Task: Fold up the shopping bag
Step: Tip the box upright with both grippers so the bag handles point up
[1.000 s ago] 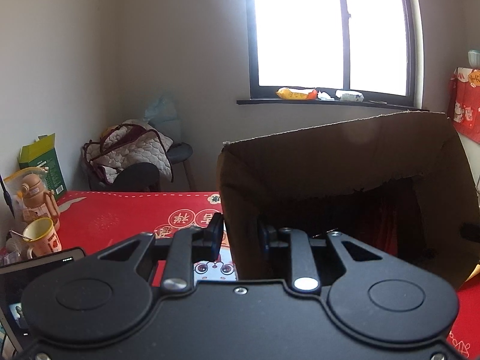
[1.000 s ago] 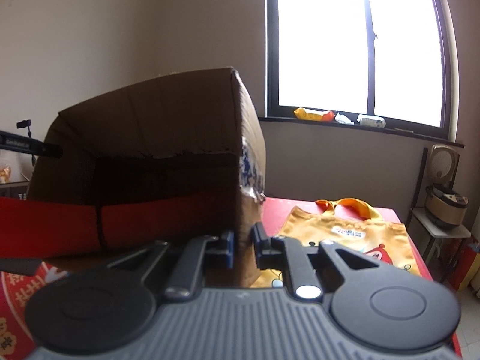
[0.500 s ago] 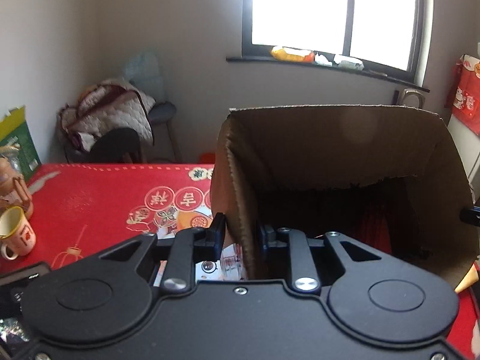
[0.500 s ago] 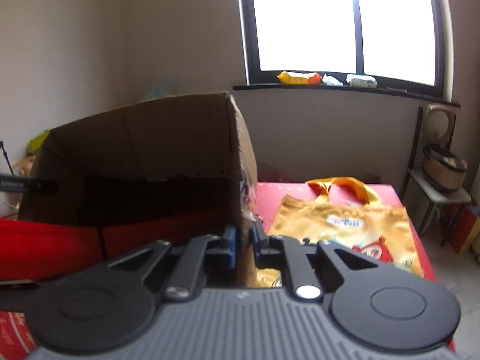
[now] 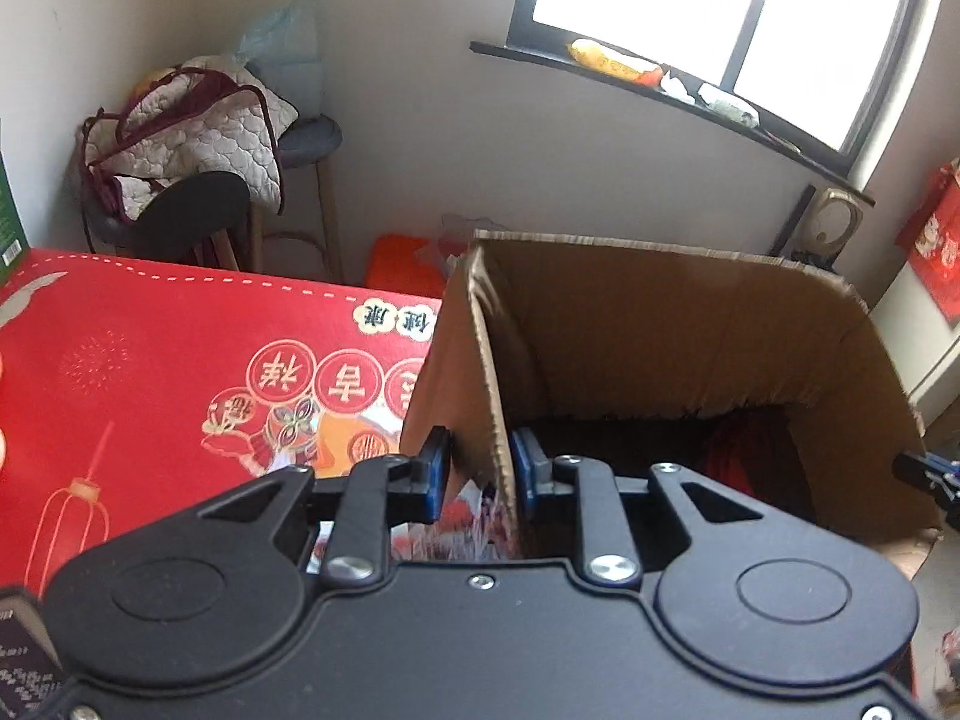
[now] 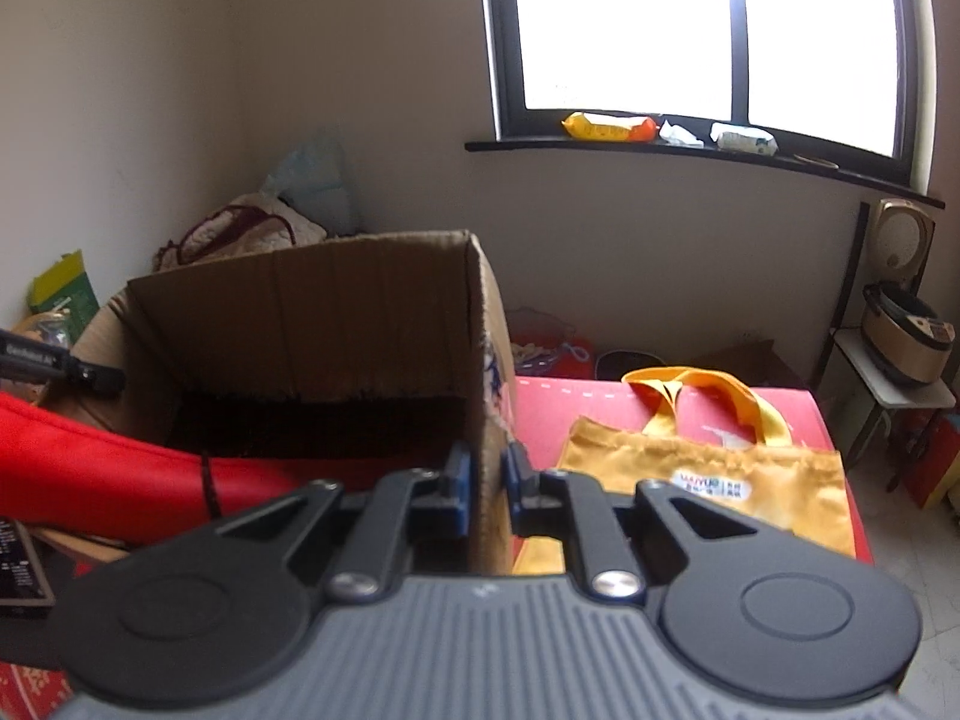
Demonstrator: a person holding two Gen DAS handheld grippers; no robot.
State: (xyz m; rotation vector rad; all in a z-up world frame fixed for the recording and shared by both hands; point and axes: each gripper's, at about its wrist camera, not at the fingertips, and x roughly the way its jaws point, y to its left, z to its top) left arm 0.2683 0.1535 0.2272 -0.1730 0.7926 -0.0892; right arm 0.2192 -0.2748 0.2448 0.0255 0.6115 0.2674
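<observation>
A yellow shopping bag [image 6: 708,480] lies flat on the red tablecloth [image 6: 798,414], its handles [image 6: 702,384] toward the window, just right of an open brown cardboard box [image 6: 360,312]. My right gripper [image 6: 487,480] is shut on the box's right wall. My left gripper [image 5: 480,468] is shut on the left wall of the cardboard box [image 5: 660,330]. Something of red fabric [image 6: 90,468] lies inside the box. Each gripper's tip shows at the far edge of the other's view.
The red tablecloth [image 5: 150,360] spreads left of the box. A chair with a quilted bag [image 5: 186,120] stands in the corner behind the table. A rice cooker [image 6: 906,342] sits on a small stand at right. A dark flat device [image 6: 18,564] lies at lower left.
Both grippers have swung across with the box still held between them and now look further down. The mug and bottle have left the left view; more of the yellow bag shows.
</observation>
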